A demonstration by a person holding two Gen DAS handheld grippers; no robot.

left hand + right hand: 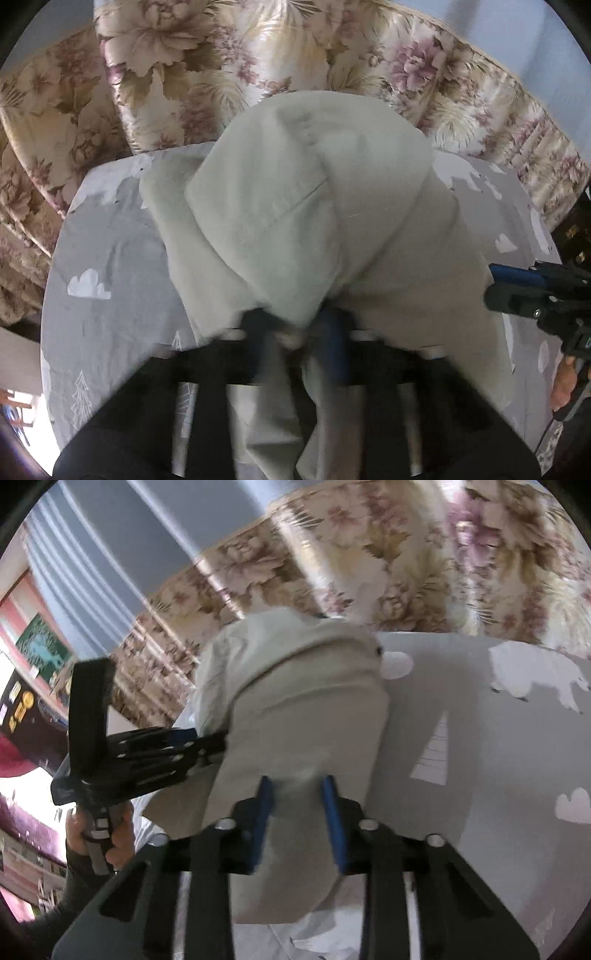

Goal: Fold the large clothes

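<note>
Where my left wrist camera looks down, the pale cream garment (pixel 295 206) fills the middle of the frame, bunched into a soft mound with a stitched seam running slantwise across it. It lies on a grey sheet (pixel 107 258) printed with white clouds and trees, and a floral curtain (pixel 184 66) spans the top of the frame. My left gripper (pixel 295 328) sits low in the centre, blurred; its jaws are drawn nearly together on a fold of the cloth, with one black finger (pixel 258 325) left of the pinch and a blue pad right of it. At the right edge my right gripper (pixel 524 291) comes in from the side, its blue and black fingertips close to the cloth's edge; this view does not show whether they touch it.

From my right wrist camera, the same garment (pixel 303 716) stands as a rounded heap from the centre down to the bottom, with a folded hem near the top. Only here do I see a blue-grey wall in the upper left. My right gripper (pixel 301 797) holds its blue pads (pixel 264 805) partly apart, a ridge of cloth between them, the fabric meeting both. My left gripper (pixel 212 749) reaches in from the left, its tips buried in the cloth, with my left hand (pixel 110 834) on the handle at lower left.
</note>
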